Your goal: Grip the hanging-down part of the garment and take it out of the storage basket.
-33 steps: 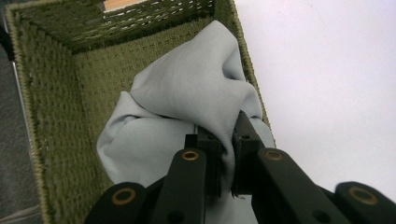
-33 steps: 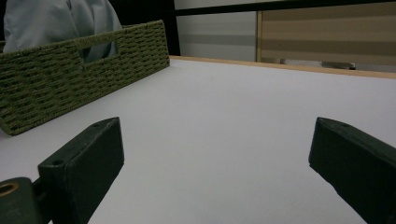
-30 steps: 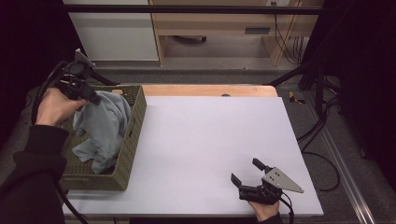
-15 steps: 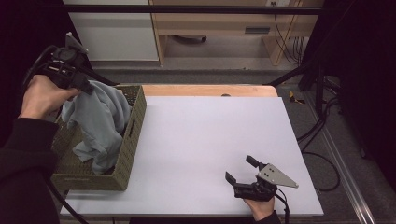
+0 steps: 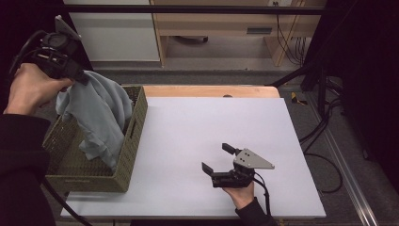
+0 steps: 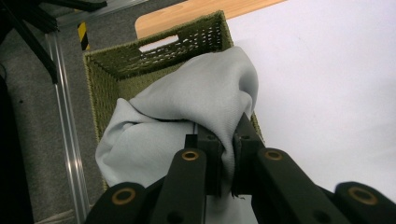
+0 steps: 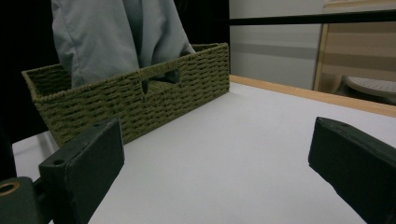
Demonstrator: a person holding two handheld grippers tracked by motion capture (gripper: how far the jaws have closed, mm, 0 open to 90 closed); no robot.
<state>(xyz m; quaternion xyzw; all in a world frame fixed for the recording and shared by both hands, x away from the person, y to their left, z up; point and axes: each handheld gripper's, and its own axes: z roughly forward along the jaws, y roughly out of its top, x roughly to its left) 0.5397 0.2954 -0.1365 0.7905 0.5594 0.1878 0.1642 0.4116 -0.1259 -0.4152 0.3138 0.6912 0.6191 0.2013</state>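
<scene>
A pale grey-blue cloth (image 5: 99, 117) hangs from my left gripper (image 5: 77, 75), which is held up above the far left of the olive woven basket (image 5: 126, 165). The cloth's lower part still lies inside the basket. In the left gripper view the jaws are shut on a fold of the cloth (image 6: 205, 98) over the basket (image 6: 154, 60). My right gripper (image 5: 220, 159) rests low on the white table near its front edge, jaws wide apart with nothing between them. The right gripper view has the basket (image 7: 196, 79) ahead with the cloth (image 7: 116, 37) rising out of it.
The white table top (image 5: 211, 127) stretches between the basket and my right gripper, with a wooden strip (image 5: 207, 90) along its far edge. Beyond stand a white cabinet (image 5: 122, 33) and a wooden shelf unit (image 5: 221, 23). Cables hang at the right.
My left gripper has risen and drawn the cloth up out of the basket. My right gripper has slid a little to the left along the table.
</scene>
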